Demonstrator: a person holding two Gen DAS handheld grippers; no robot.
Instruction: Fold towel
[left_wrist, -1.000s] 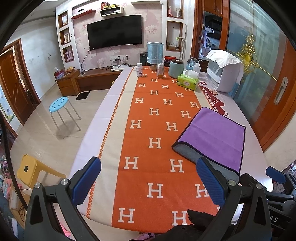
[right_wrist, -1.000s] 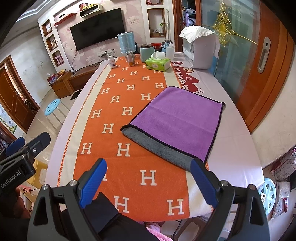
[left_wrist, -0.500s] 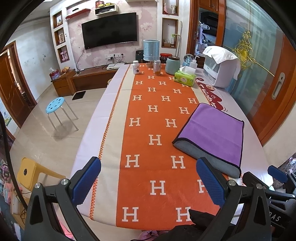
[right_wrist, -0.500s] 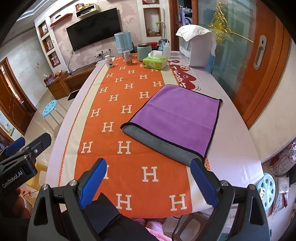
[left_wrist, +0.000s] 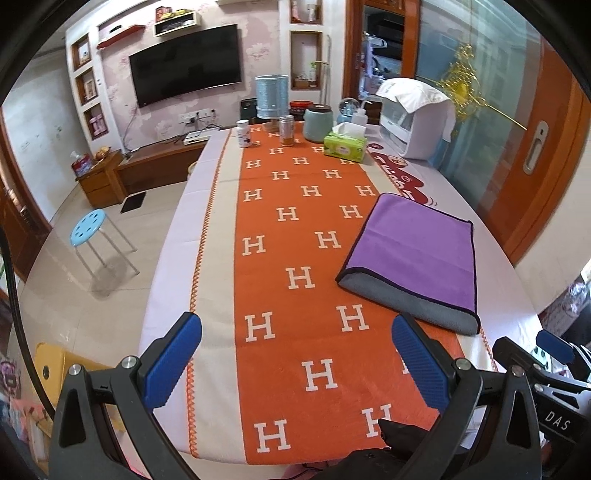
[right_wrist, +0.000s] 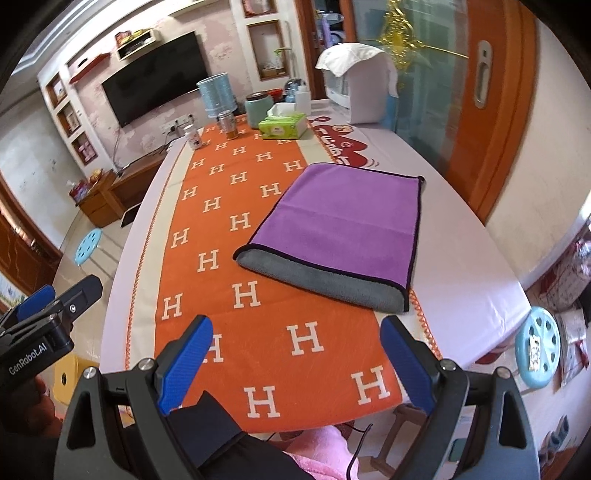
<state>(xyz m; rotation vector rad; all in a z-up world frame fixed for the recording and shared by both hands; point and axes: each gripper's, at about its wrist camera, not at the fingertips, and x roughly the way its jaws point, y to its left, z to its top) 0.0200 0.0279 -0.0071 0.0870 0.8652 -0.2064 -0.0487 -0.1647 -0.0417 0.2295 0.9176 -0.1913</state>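
Note:
A purple towel (left_wrist: 413, 251) with a grey underside lies folded flat on the right side of the table, its grey fold edge toward me; it also shows in the right wrist view (right_wrist: 340, 229). My left gripper (left_wrist: 295, 362) is open and empty, held above the table's near end, left of and behind the towel. My right gripper (right_wrist: 295, 362) is open and empty, above the near edge, short of the towel. The left gripper also shows at the left edge of the right wrist view (right_wrist: 48, 317).
An orange H-patterned runner (left_wrist: 295, 229) covers the long table. At the far end stand a green tissue box (left_wrist: 345, 147), a teal jar (left_wrist: 317, 123), a can (left_wrist: 286, 129), a pill bottle (left_wrist: 243, 133) and a white appliance (left_wrist: 421, 122). Blue stools (left_wrist: 90, 225) (right_wrist: 537, 343) stand beside the table.
Both grippers have pulled back and risen away from the towel, which looks smaller and farther. Both stay open; the towel has not moved.

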